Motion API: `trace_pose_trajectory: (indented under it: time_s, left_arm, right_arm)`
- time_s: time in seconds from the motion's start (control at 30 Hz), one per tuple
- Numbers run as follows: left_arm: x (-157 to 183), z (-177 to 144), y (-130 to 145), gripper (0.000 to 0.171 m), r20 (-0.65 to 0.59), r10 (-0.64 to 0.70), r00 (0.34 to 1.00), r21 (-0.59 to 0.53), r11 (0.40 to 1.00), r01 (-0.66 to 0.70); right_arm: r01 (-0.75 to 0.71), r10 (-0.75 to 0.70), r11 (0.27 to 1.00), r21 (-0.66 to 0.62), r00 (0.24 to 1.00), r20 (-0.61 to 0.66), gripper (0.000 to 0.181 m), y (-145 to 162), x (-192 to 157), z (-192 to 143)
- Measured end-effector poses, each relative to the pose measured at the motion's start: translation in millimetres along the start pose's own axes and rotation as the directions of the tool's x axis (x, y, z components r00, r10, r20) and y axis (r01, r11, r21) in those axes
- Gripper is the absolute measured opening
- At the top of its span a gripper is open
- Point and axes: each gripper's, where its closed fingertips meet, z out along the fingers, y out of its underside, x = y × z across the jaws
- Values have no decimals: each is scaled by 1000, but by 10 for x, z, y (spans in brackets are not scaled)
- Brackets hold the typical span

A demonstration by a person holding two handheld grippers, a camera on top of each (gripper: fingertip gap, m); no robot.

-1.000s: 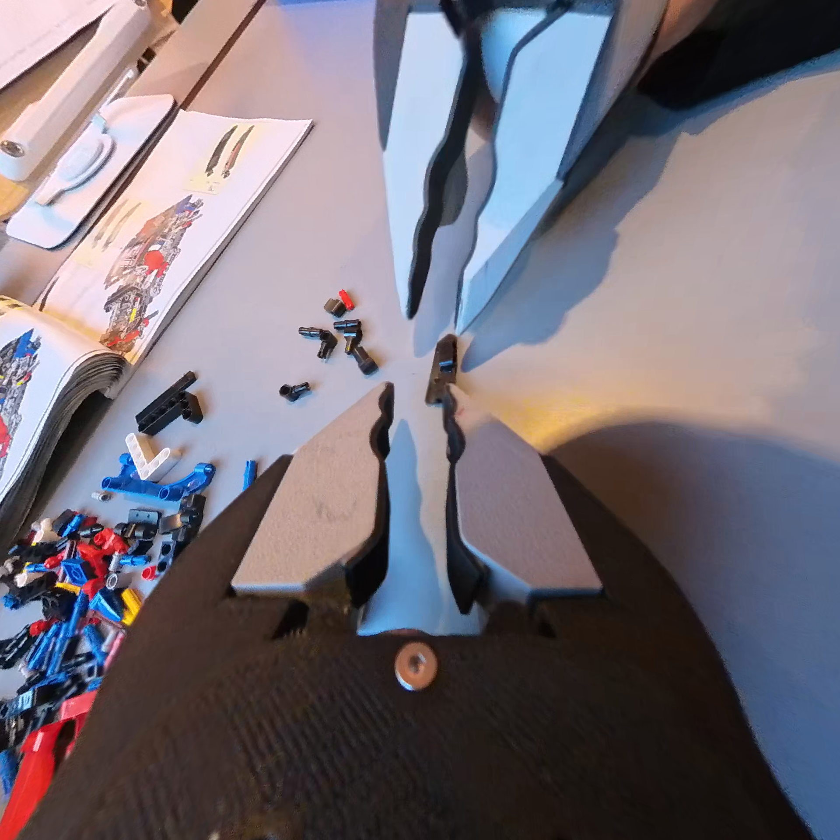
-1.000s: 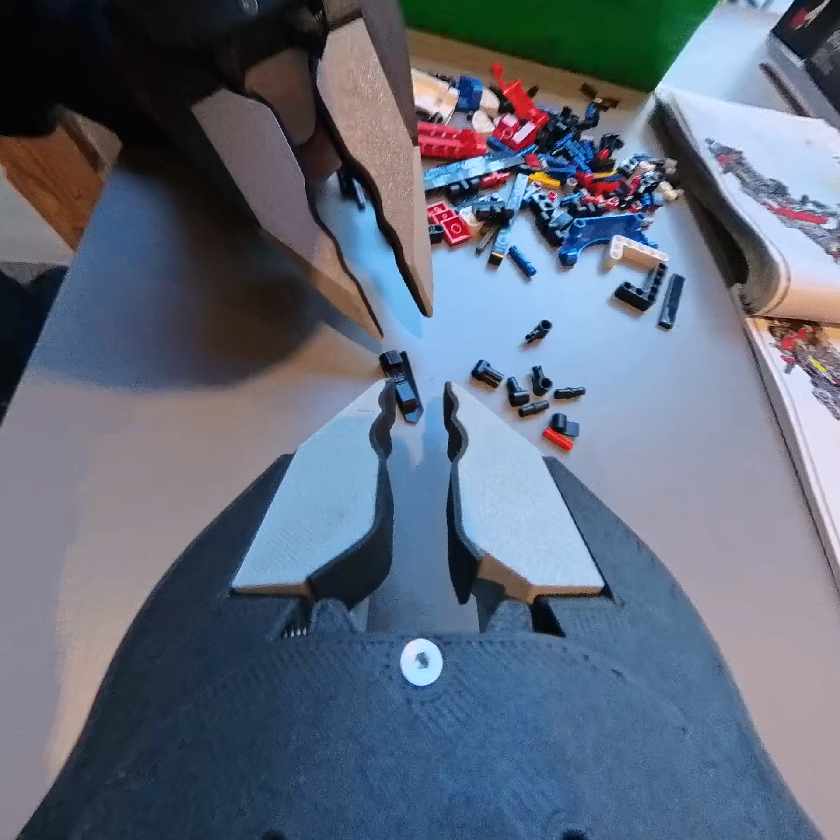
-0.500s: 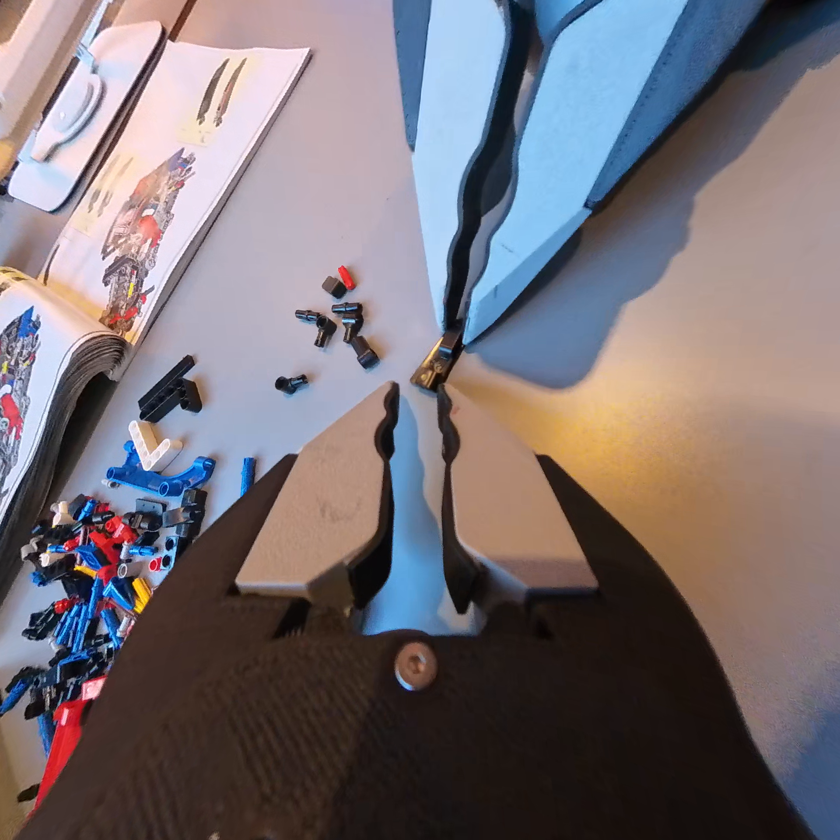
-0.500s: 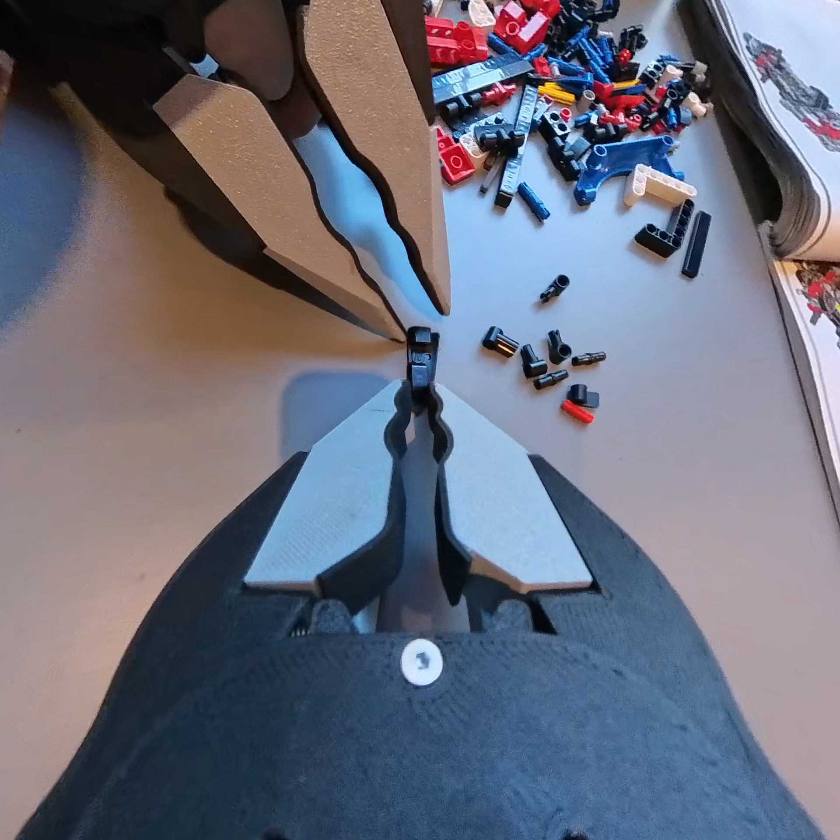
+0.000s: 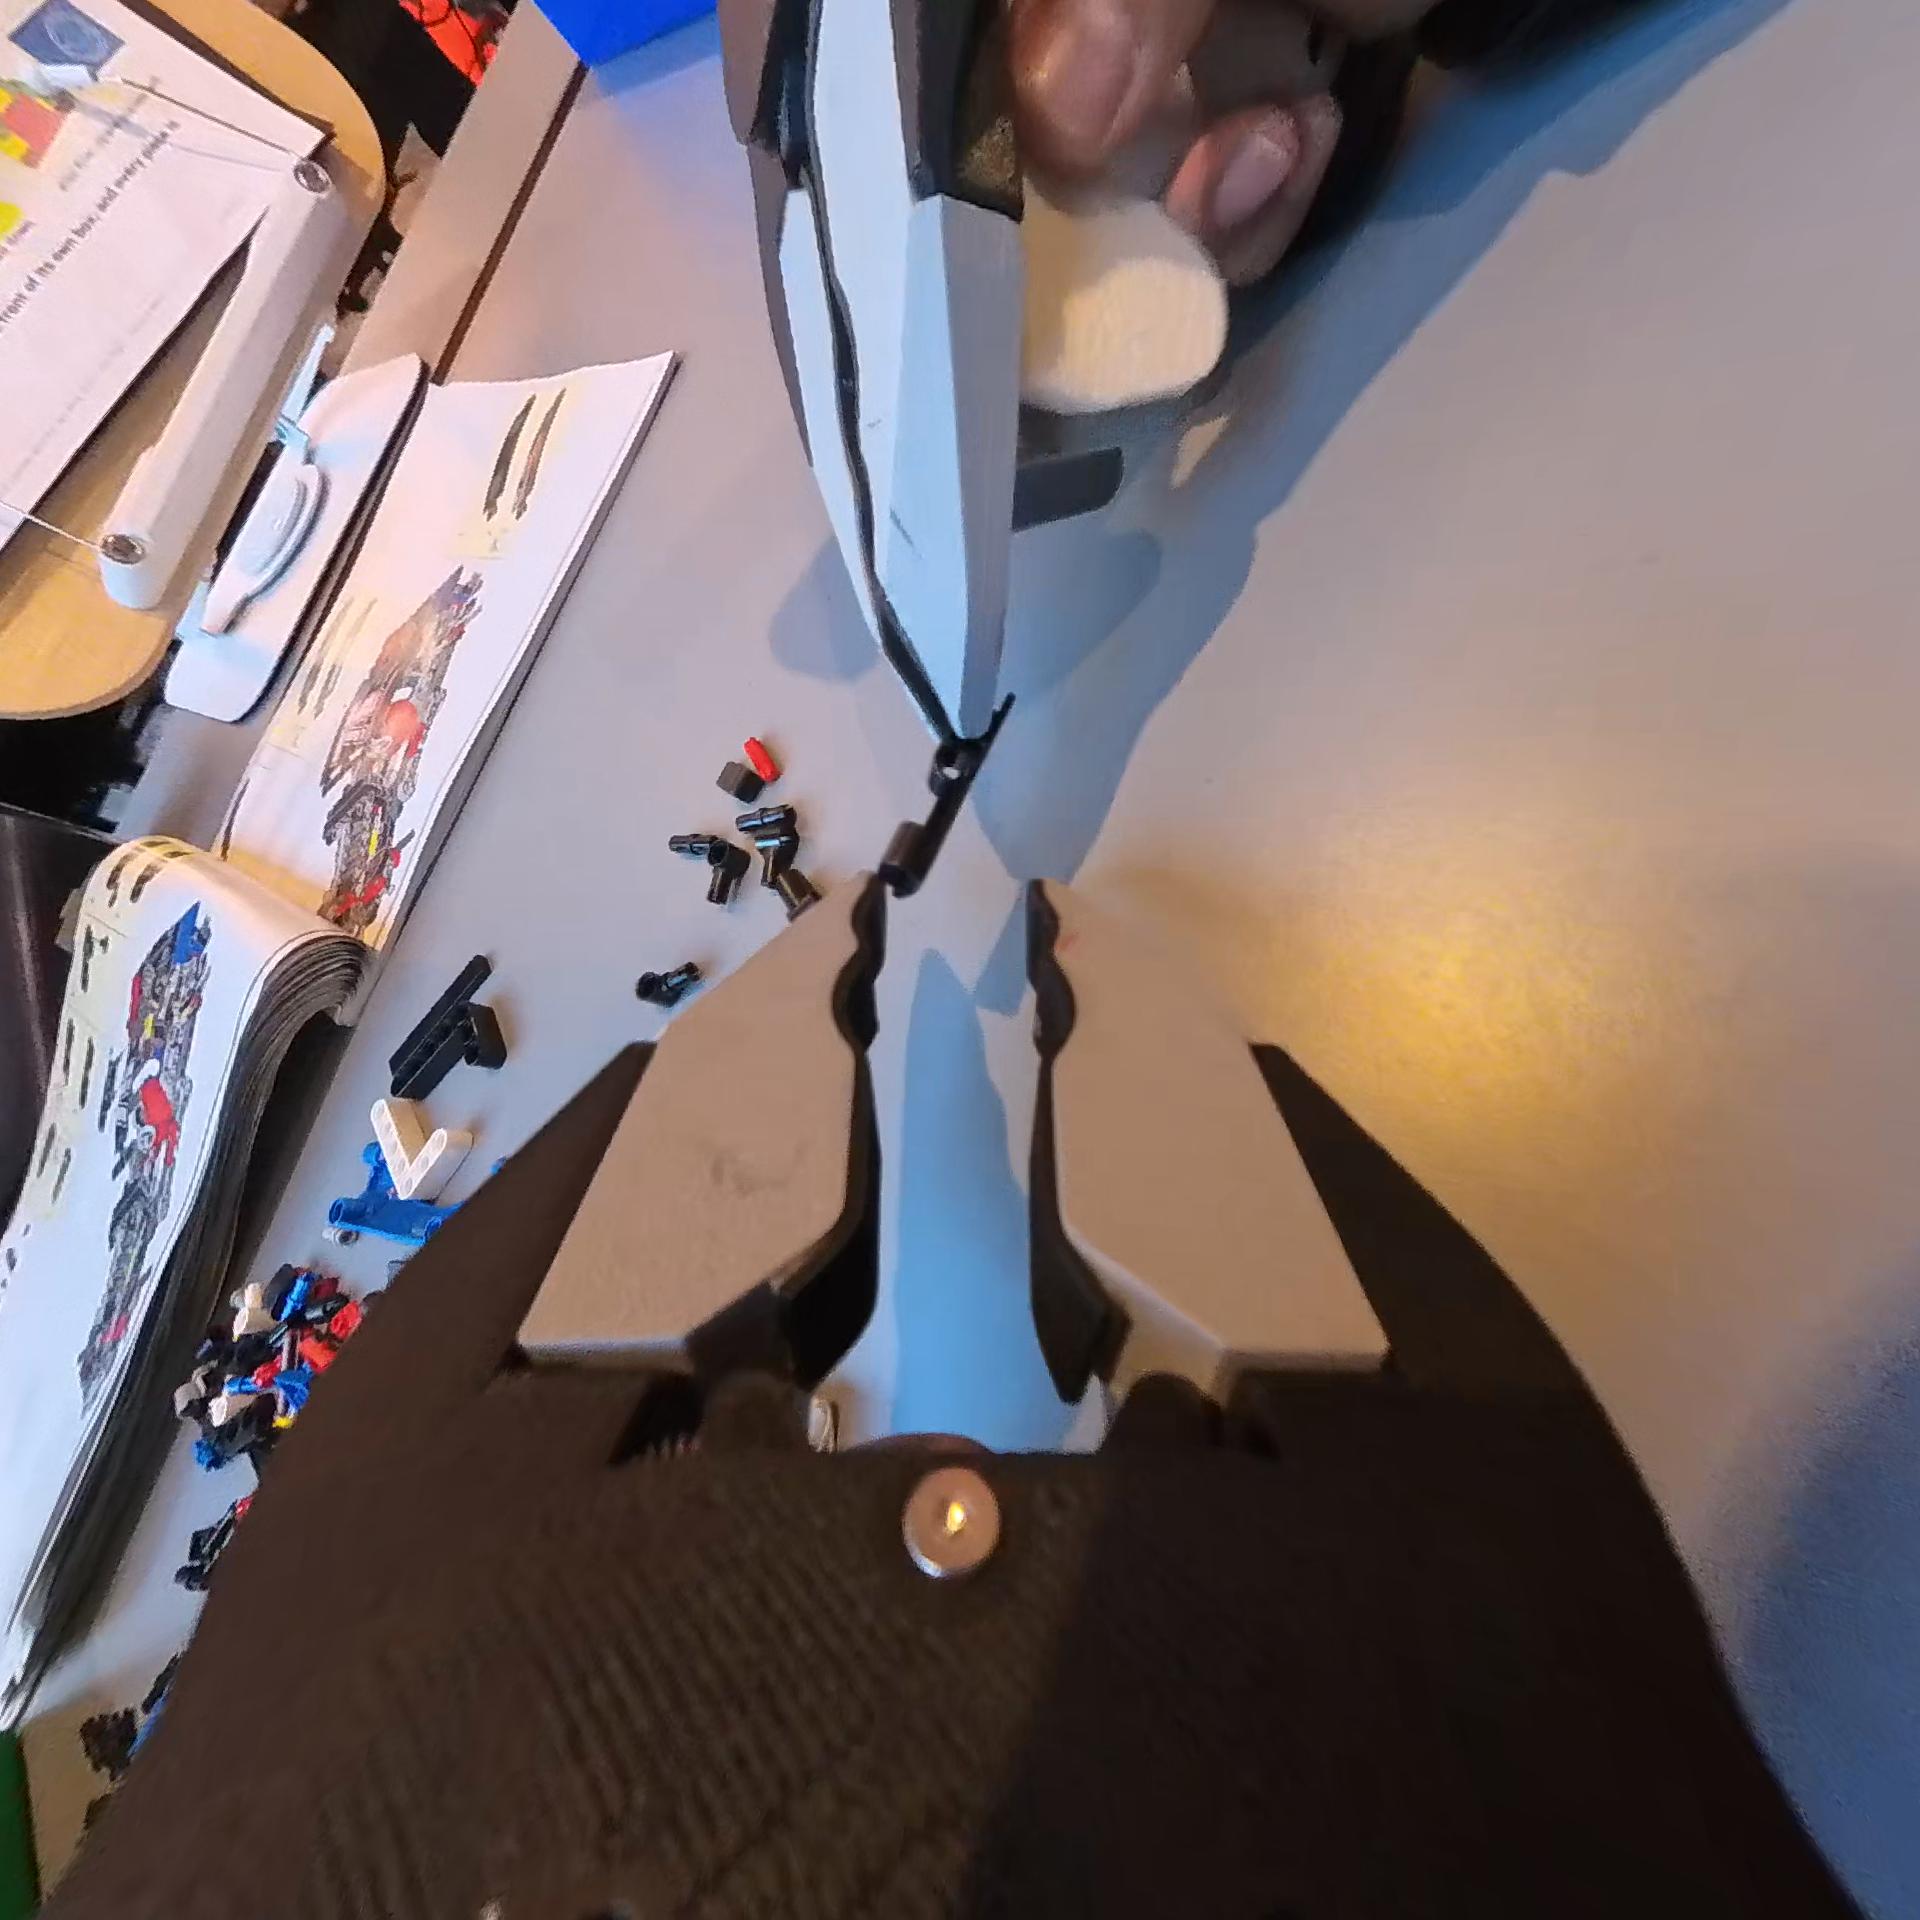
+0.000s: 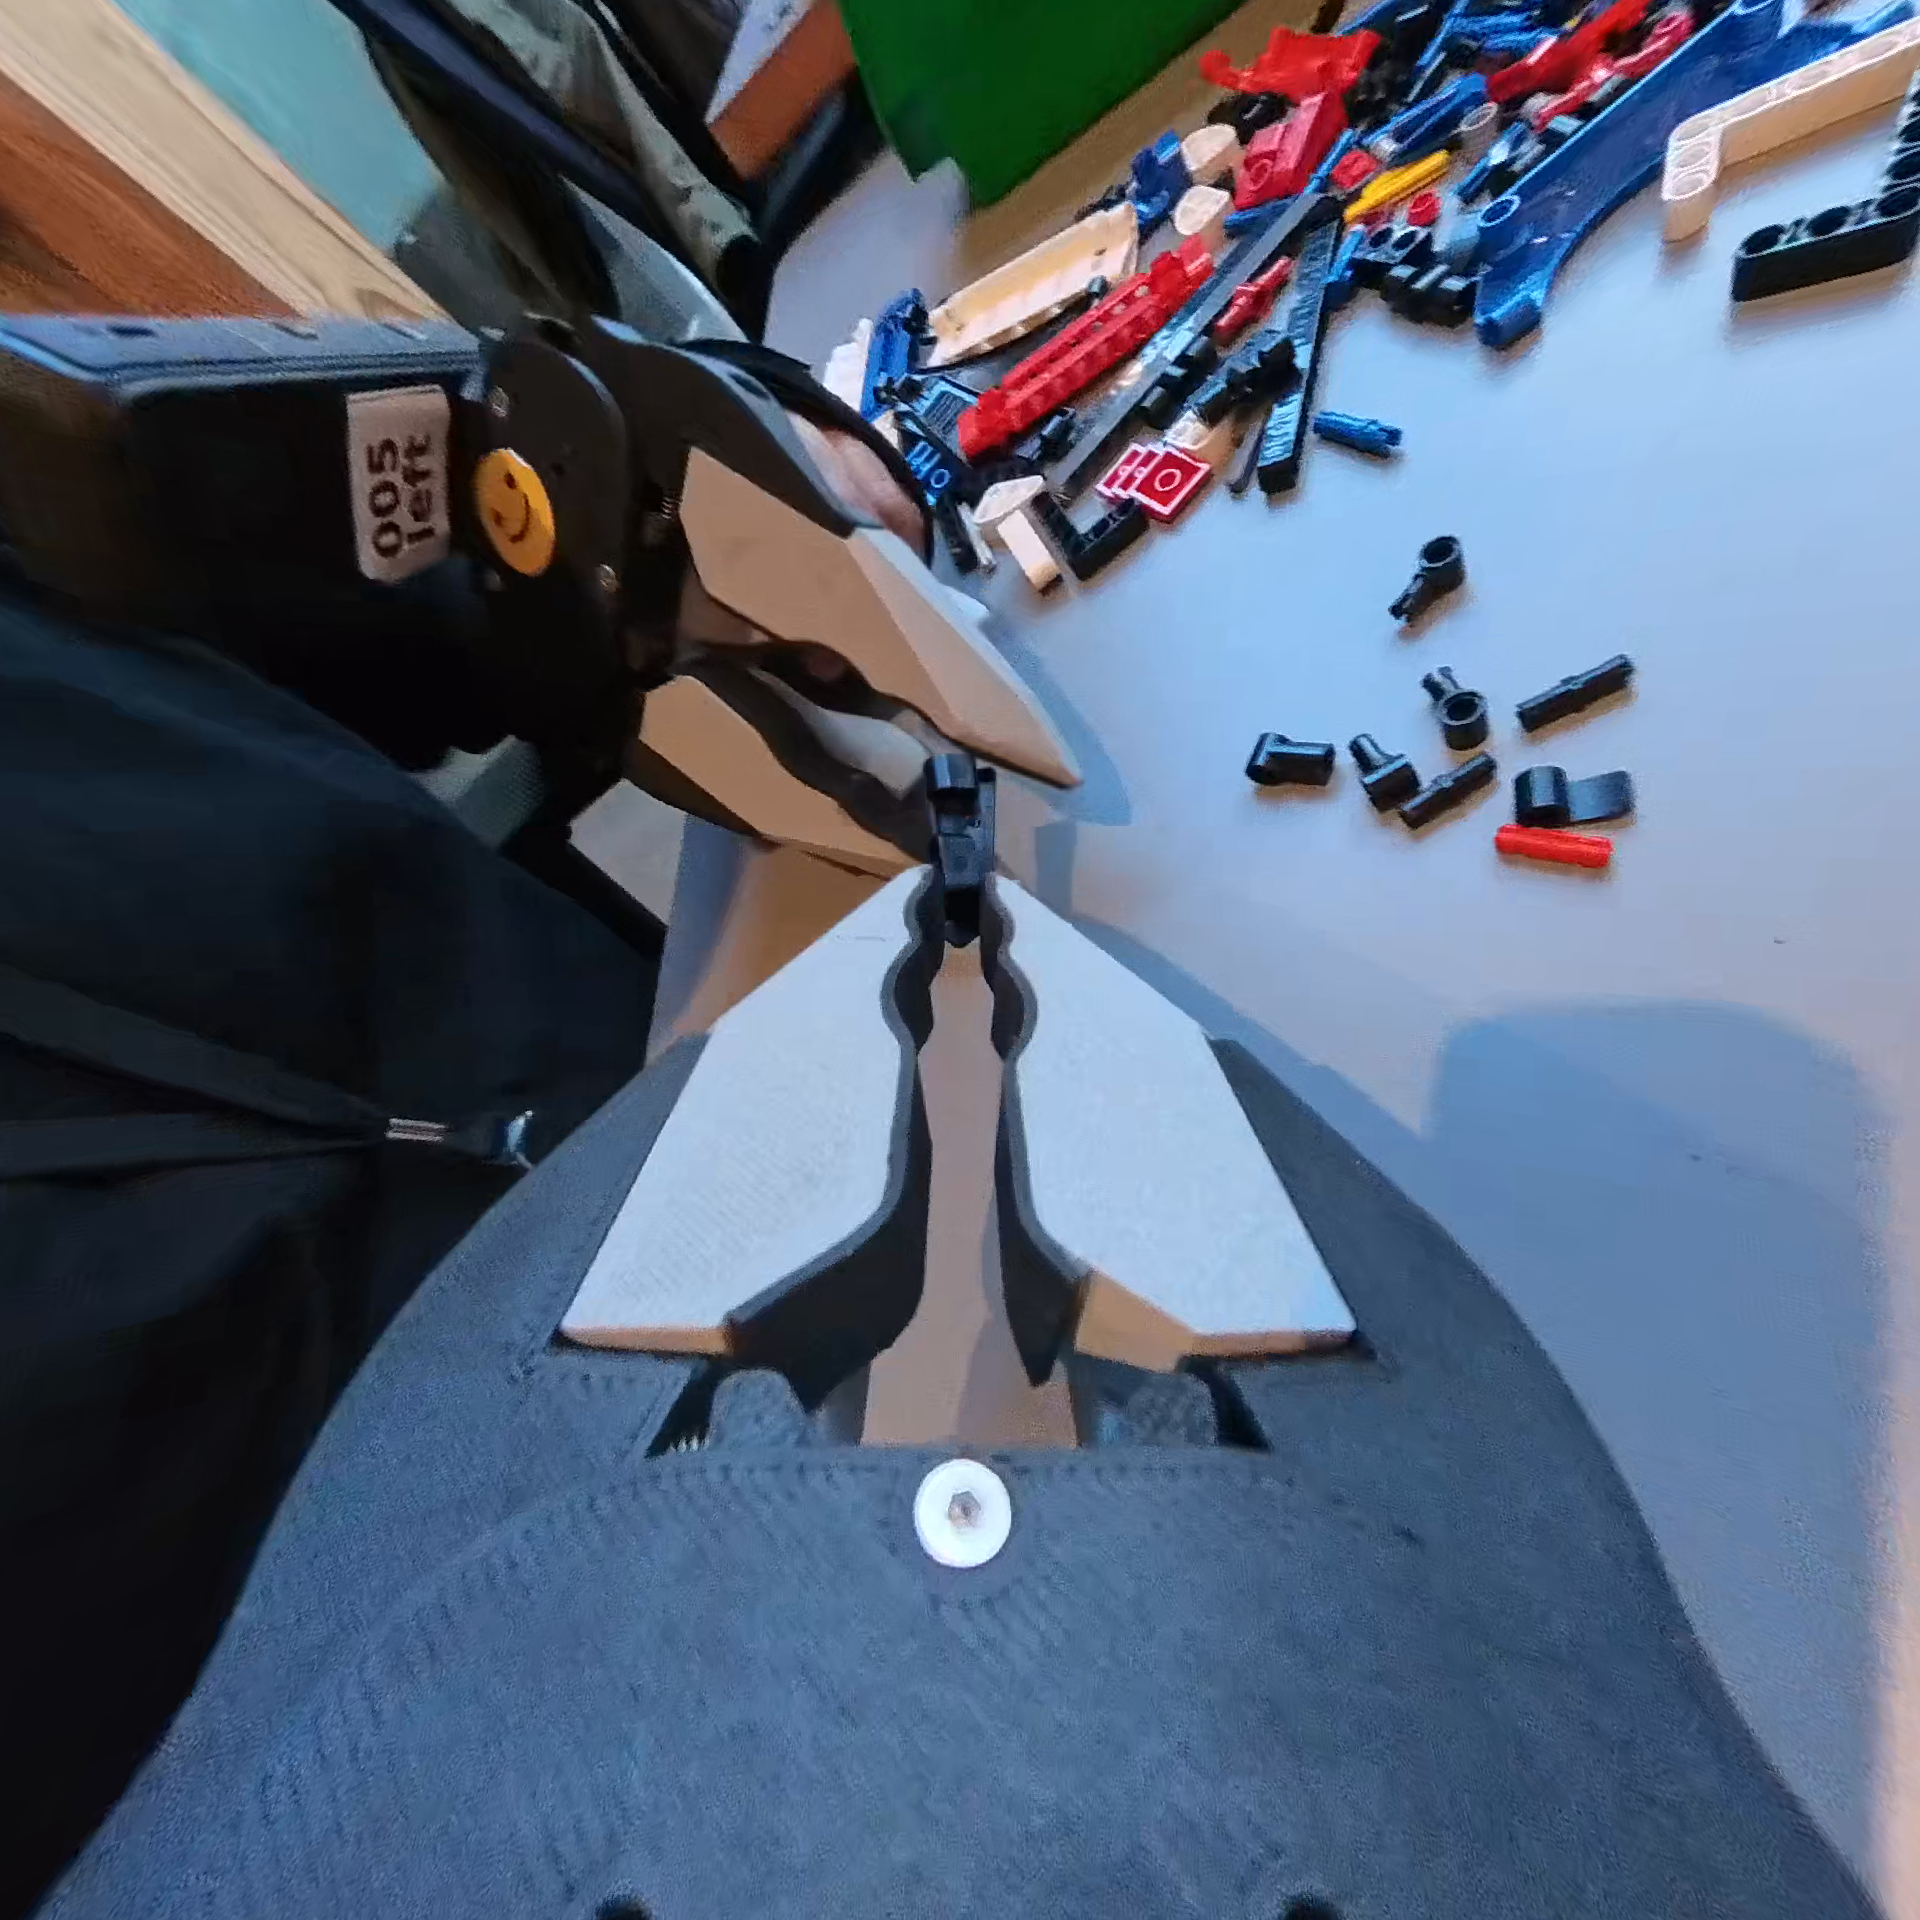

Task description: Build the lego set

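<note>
Right claw (image 6: 958, 914): pinching a small black lego piece (image 6: 958, 831) at its tips; the piece is sticking forward and up, off the grey desk (image 6: 1558, 1039). In the left wrist view the same claw (image 5: 961, 717) is hanging tip-down with that piece (image 5: 928, 821) dangling below it, a hand (image 5: 1164, 125) gripping its handle.

Left claw (image 5: 954, 904): standing open and holding nothing, its left tip just beside the piece's lower end. In the right wrist view it (image 6: 997, 800) is lying just beyond the piece, which is reaching in between its fingers.

Loose pins (image 6: 1455, 758): a small cluster of black connectors, with one red pin (image 6: 1553, 845), sitting on the desk to the right of the claws, apart from them.

Parts pile (image 6: 1247, 312): red, blue, black and white pieces lying heaped farther back on the desk, with a black angled beam (image 6: 1829, 239) and a white one (image 6: 1766, 135) at its edge.

Booklet (image 5: 177, 1091): lying open along the desk's left side in the left wrist view.
</note>
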Motion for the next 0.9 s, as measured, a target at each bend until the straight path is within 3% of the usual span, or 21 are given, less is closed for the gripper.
trace_pose_trajectory:
  time_s: [0.23,0.37,0.47,0.6,0.67,0.73,0.83,0.9]
  left_arm:
    - [68,-48,-62,5,-88,-54,995,44,997,58]
    - [60,-23,-34,5,-157,-210,965,-6,977,212]
    - [87,-5,41,4,-286,-466,837,-115,884,453]
    - [113,-94,-41,4,-500,-730,466,-235,633,738]
    - [63,-133,-52,5,-539,-768,347,-267,546,794]
    - [16,-131,7,5,-516,-782,348,-271,535,800]
    - [65,-153,22,5,-514,-763,393,-282,583,762]
    - [104,-188,-42,5,-547,-749,374,-286,587,758]
  right_arm:
    - [-45,43,996,-79,999,-30,3,113,76,81]
    - [-43,41,998,-36,998,-50,3,49,114,43]
    - [5,0,998,61,996,-86,12,-104,152,-58]
    - [61,-54,994,88,996,-74,16,-144,93,-92]
    - [109,-106,993,42,992,-75,21,-85,49,-40]
    - [175,-176,984,-17,978,-112,22,-20,45,23]
    - [271,-282,959,-82,939,-196,26,21,94,97]
    - [318,-334,942,-107,913,-235,24,25,114,126]
